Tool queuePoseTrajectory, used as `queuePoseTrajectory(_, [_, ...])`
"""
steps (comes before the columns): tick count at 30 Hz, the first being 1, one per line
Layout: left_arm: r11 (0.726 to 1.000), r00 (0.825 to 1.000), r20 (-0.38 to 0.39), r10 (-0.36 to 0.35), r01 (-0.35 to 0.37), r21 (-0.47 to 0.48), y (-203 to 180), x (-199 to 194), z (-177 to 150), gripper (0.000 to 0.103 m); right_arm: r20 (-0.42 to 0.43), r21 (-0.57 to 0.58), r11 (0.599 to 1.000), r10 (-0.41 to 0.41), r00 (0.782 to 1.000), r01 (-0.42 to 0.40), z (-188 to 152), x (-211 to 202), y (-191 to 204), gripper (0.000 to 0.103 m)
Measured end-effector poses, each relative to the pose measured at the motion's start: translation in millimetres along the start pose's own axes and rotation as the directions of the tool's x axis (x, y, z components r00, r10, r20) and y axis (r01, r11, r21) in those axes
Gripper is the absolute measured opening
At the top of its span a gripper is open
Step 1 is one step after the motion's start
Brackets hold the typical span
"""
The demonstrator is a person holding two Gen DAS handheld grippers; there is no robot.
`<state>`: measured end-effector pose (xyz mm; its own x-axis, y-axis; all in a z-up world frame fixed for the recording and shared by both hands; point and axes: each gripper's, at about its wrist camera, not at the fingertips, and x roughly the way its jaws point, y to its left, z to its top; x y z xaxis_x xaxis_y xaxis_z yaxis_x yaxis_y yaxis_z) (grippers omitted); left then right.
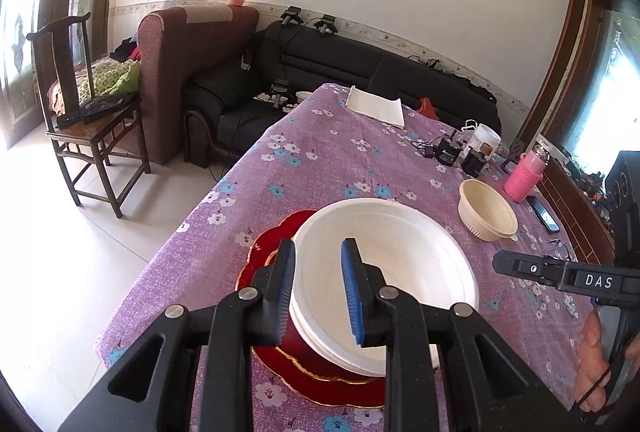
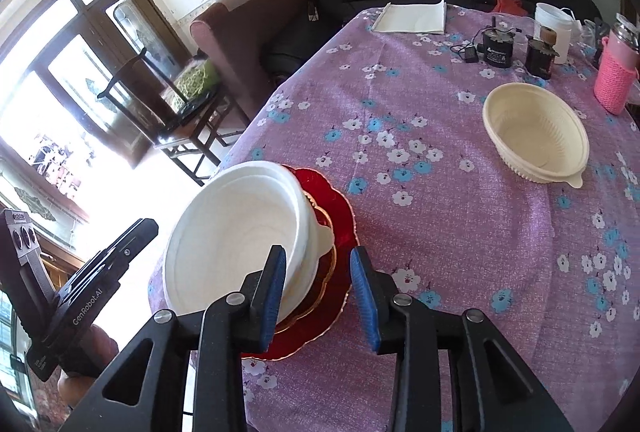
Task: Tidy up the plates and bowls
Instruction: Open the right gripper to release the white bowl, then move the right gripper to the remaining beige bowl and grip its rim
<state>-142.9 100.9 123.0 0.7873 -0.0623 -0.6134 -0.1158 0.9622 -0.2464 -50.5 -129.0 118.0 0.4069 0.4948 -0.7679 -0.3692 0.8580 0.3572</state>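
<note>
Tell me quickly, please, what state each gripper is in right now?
Left gripper: straddles the rim of the white bowl; grip cannot be told.
Right gripper: open, holding nothing, beside the white bowl on the red plate.

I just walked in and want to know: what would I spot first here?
Probably the big white plastic bowl, tilted on a shiny red scalloped plate at the near edge of the purple flowered tablecloth. Farther back sits a cream ribbed bowl, with a pink knitted-sleeve bottle beyond it.
</note>
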Motion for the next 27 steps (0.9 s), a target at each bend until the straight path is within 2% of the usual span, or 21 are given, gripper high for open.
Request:
queuePoseTrajectory(6, [0.994, 0.998, 0.004, -0.061, 0.060, 0.091, -39, -5, -5, 0.040, 0.057, 0.088, 0.996, -0.011, 0.998, 0.006, -7, -29, -41, 0.037])
queuePoseTrajectory(9, [0.982, 0.995, -0.014, -0.102, 0.103, 0.156, -68, -4, -12, 0.040, 0.103, 0.136, 0.990, -0.049, 0.993, 0.035, -12, -46, -66, 0.038])
queuePoseTrajectory(11, [0.970, 0.990, -0.043, -0.135, 0.141, 0.198, -89, -1, -19, 0.041, 0.122, 0.173, 0.984, -0.065, 0.990, 0.043, -15, -54, -84, 0.041])
queuePoseTrajectory(14, [0.937, 0.977, -0.107, -0.187, 0.209, 0.279, -131, 10, -38, 0.045, 0.143, 0.246, 0.967, -0.094, 0.985, 0.057, -22, -66, -119, 0.041])
queuePoseTrajectory(16, [0.918, 0.967, -0.157, -0.200, 0.241, 0.315, -153, 23, -52, 0.055, 0.147, 0.299, 0.951, -0.128, 0.981, 0.079, -25, -71, -143, 0.041])
queuePoseTrajectory(21, [0.878, 0.934, -0.307, -0.184, 0.296, 0.376, -203, 77, -93, 0.055, 0.136, 0.415, 0.902, -0.190, 0.972, 0.118, -27, -79, -197, 0.041])
queuePoseTrajectory(23, [0.887, 0.926, -0.350, -0.140, 0.274, 0.371, -209, 101, -104, 0.055, 0.125, 0.439, 0.889, -0.206, 0.971, 0.132, -25, -78, -213, 0.041])
queuePoseTrajectory(25, [0.891, 0.914, -0.385, -0.132, 0.279, 0.357, -212, 118, -112, 0.055, 0.113, 0.465, 0.874, -0.214, 0.970, 0.138, -20, -75, -224, 0.041])
queuePoseTrajectory(26, [0.893, 0.915, -0.384, -0.123, 0.270, 0.358, -213, 123, -115, 0.055, 0.113, 0.470, 0.872, -0.211, 0.971, 0.135, -15, -72, -228, 0.041])
queuePoseTrajectory(27, [0.890, 0.929, -0.352, -0.112, 0.251, 0.381, -216, 121, -117, 0.055, 0.112, 0.472, 0.871, -0.213, 0.971, 0.136, -11, -69, -230, 0.041])
